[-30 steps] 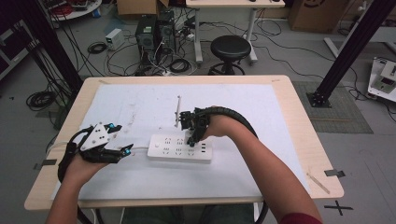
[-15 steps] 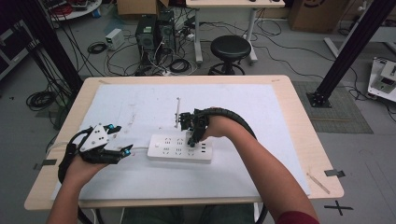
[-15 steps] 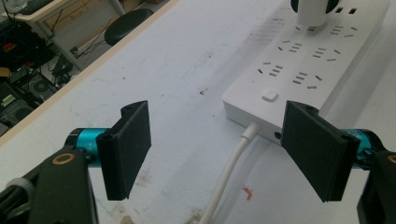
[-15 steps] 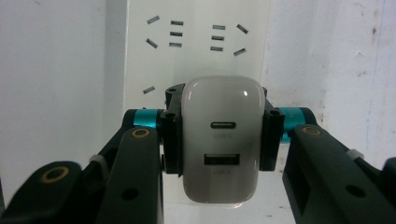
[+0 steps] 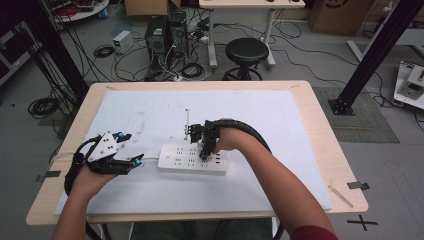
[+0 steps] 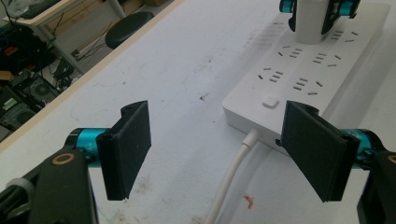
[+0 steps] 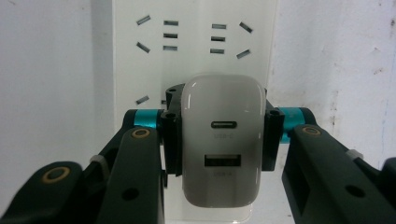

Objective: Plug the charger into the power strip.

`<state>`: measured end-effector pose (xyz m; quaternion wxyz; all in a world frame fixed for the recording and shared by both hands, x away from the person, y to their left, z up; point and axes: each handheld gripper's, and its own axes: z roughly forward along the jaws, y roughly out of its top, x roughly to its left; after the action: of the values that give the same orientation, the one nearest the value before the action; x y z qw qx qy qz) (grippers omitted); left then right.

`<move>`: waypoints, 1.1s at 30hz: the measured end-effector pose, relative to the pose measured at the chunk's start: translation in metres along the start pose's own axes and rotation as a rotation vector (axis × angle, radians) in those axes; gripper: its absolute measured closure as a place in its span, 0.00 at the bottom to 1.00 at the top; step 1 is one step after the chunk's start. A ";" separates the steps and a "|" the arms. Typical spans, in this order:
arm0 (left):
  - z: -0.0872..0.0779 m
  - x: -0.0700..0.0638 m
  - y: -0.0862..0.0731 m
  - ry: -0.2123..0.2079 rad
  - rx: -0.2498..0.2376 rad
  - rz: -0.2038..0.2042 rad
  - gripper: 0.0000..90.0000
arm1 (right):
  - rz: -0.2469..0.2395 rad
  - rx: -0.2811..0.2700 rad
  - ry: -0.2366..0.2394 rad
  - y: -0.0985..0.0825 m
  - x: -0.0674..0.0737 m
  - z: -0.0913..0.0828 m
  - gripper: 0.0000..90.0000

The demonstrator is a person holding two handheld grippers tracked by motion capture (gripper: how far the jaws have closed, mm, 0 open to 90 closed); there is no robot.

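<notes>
Lighting: even, bright, overhead; soft short shadows under the forearms on the white table mat (image 5: 150, 107). Mild glare on the white charger (image 7: 222, 140). Gripper views slightly soft, grainy; high view low-resolution, room corners dimmer.

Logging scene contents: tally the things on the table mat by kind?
Power strip: 1
Charger, white, held in the right tongs over the strip: 1
White cord leaving the strip's end: 1
Total: 3
</notes>
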<state>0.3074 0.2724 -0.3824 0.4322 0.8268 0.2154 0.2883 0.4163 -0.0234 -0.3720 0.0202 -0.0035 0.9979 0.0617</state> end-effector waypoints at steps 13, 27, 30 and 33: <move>0.004 0.005 0.011 -0.020 -0.010 0.010 0.27 | 0.118 -0.270 -0.048 -0.033 0.008 -0.039 0.44; 0.009 0.009 0.024 -0.081 -0.053 0.010 0.27 | 0.339 -0.650 -0.129 -0.106 0.034 -0.053 0.33; 0.010 0.009 0.023 -0.085 -0.052 0.015 0.27 | 0.374 -0.701 -0.142 -0.120 0.040 -0.051 0.30; 0.013 0.007 0.022 -0.093 -0.048 0.015 0.27 | 0.422 -0.756 -0.169 -0.133 0.045 -0.048 0.23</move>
<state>0.3236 0.2578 -0.3680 0.4595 0.8303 0.1816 0.2580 0.3706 -0.1619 -0.3431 0.0860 0.1980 0.8790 0.4252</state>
